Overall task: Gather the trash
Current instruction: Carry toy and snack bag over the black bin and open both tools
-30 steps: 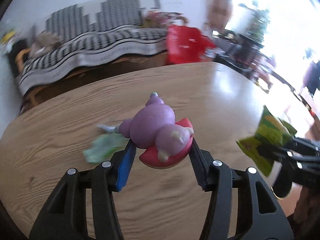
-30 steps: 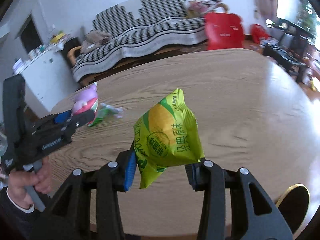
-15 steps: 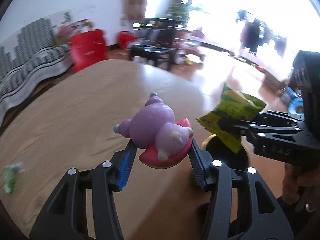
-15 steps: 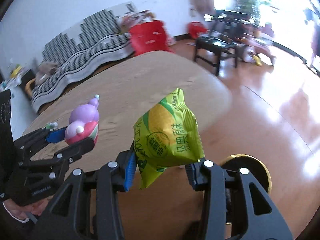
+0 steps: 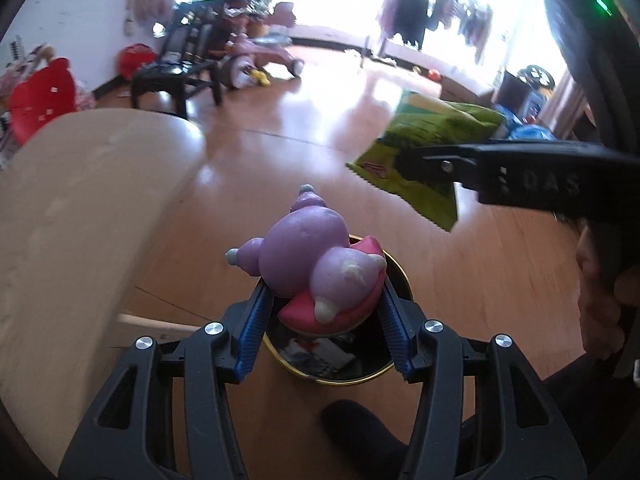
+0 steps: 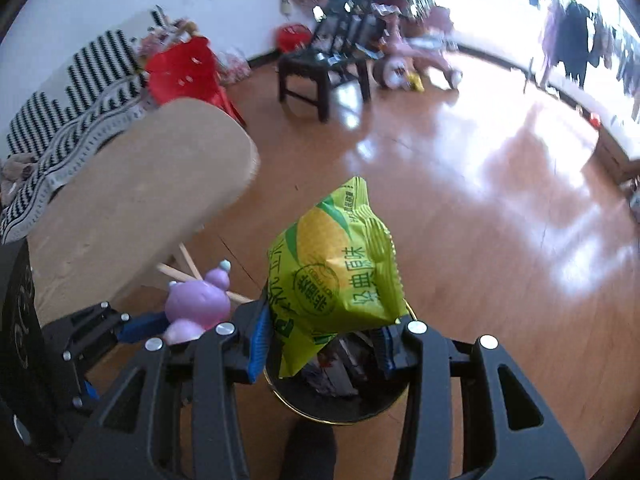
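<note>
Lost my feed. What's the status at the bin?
Left gripper shut on toy. Right gripper shut on snack bag. Both above the bin. Nothing in the way.

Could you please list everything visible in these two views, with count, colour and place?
toy: one, purple and pink, in the left hand-held gripper, over the bin
snack bag: one, green and yellow, in the right hand-held gripper, over the bin
bin: one, black with gold rim, on the floor, trash inside
table: one, light wood, left
chair: one, black, far floor
red chair: one, behind the table
sofa cover: one, black-and-white, far left
tricycle: one, pink, beside the black chair
left hand-held gripper: one, black, blue pads
right hand-held gripper: one, black, blue pads
</note>
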A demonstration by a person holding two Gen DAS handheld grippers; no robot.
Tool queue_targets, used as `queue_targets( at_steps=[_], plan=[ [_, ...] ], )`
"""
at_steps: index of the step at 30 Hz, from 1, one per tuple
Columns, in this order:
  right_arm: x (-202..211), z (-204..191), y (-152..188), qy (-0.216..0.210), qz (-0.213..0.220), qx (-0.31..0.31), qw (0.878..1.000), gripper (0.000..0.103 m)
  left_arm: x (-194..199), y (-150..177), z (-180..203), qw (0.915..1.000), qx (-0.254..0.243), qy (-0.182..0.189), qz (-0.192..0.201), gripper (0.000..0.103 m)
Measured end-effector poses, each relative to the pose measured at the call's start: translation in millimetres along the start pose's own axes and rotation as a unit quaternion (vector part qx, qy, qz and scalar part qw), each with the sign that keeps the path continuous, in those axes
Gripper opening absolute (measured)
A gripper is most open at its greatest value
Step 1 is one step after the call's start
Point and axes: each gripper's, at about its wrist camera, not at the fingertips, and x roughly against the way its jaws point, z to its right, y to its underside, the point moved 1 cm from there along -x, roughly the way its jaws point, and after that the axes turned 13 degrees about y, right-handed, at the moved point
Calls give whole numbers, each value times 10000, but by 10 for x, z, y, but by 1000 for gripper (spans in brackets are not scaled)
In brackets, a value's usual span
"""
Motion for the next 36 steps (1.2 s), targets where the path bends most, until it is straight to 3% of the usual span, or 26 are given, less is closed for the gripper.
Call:
queue_targets(
  at_steps=[5,11,26,28,31,34,36],
  plan=[
    [-404,75,10,189,-600,-178,9979,43,-422,91,-108,9989,105,88,-447,52],
    [-708,107,33,156,-1186,-413,9920,43,-611,110,-222,9975,305,90,-631,52],
    [-672,122,17,107,-1225,-511,9911,45,-639,124,-239,9967,329,240,-701,54],
    [-675,126,10,128,-1240,-531,9908,48,-642,124,-263,9967,347,215,-706,57],
    [-651,131,-6,171,-1201,-560,9910,53,-646,120,-297,9965,435,125,-703,71],
    [-627,115,-24,182,-1142,-579,9916,70,-624,129,-322,9964,509,105,-663,79],
    [-602,98,-25,219,-1083,-561,9923,72,-588,132,-319,9966,542,64,-614,86]
  ],
)
